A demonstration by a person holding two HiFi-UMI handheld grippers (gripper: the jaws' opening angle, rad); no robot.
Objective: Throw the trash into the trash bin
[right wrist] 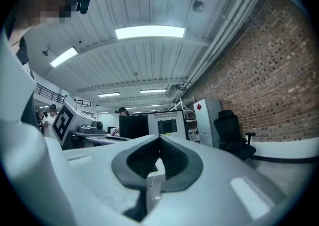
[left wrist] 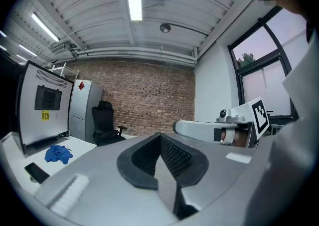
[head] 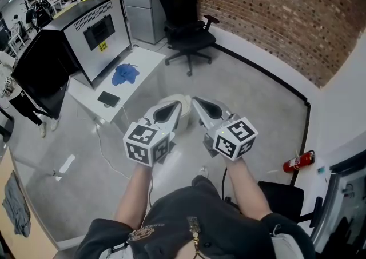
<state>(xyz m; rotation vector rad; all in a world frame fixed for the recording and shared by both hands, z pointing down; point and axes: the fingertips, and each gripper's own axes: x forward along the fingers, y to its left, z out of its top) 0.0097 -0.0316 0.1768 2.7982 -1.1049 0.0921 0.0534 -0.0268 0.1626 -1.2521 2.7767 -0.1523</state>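
Left gripper (head: pixel 173 109), right gripper (head: pixel 201 106) level

Left claw (head: pixel 174 107), right claw (head: pixel 198 103): closed, level, empty.

Nothing is legible (the yellow label (head: pixel 102 47) on the machine (head: pixel 77 43) is too small).

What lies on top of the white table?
A blue cloth and a flat black device, perhaps a phone, lie there. The cabinet hides the rear of the table.
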